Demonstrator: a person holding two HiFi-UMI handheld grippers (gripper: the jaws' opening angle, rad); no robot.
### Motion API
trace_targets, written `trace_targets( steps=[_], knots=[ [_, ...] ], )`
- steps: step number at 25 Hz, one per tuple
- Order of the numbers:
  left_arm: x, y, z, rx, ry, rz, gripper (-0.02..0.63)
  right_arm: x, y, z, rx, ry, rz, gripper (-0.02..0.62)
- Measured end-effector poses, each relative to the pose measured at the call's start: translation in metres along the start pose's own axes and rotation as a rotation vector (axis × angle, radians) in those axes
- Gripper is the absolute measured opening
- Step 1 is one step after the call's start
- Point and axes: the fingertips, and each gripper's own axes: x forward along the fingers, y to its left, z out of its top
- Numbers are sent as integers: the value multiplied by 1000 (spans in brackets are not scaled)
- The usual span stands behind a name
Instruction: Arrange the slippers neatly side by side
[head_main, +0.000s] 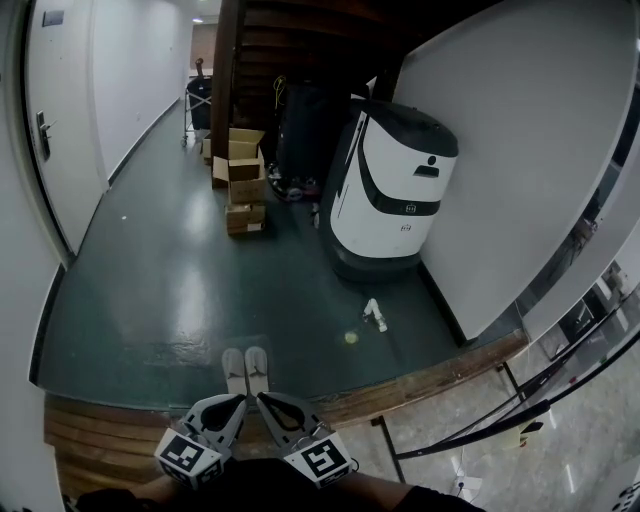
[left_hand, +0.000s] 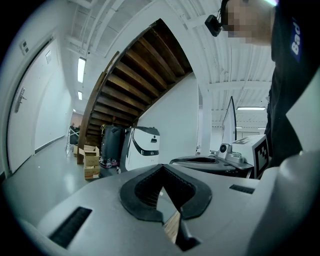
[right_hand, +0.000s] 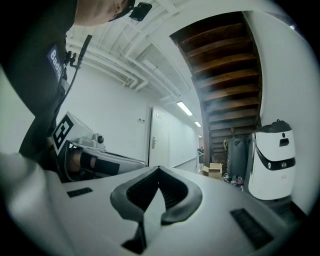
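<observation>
Two pale slippers lie side by side and touching on the dark green floor, toes pointing away from me: the left slipper (head_main: 234, 369) and the right slipper (head_main: 257, 367). They sit just beyond the wooden step (head_main: 110, 428). My left gripper (head_main: 237, 401) and right gripper (head_main: 265, 399) hover close together just before the slippers' heels, tips angled toward each other. Both are shut with nothing between the pads. In the left gripper view the left gripper (left_hand: 161, 168) points up at the stairs; the right gripper (right_hand: 159, 170) does the same in the right gripper view. Neither of these views shows the slippers.
A white service robot (head_main: 392, 190) stands against the right wall. Stacked cardboard boxes (head_main: 242, 182) sit further down the corridor. A small white object (head_main: 375, 315) and a yellowish spot (head_main: 351, 338) lie on the floor to the right. A metal railing (head_main: 540, 390) runs at the lower right.
</observation>
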Motion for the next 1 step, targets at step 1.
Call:
trace_targets(
  steps=[1],
  knots=[
    [-1, 1, -1, 6, -1, 2, -9, 0, 0, -2, -2, 6, -1, 0]
  ],
)
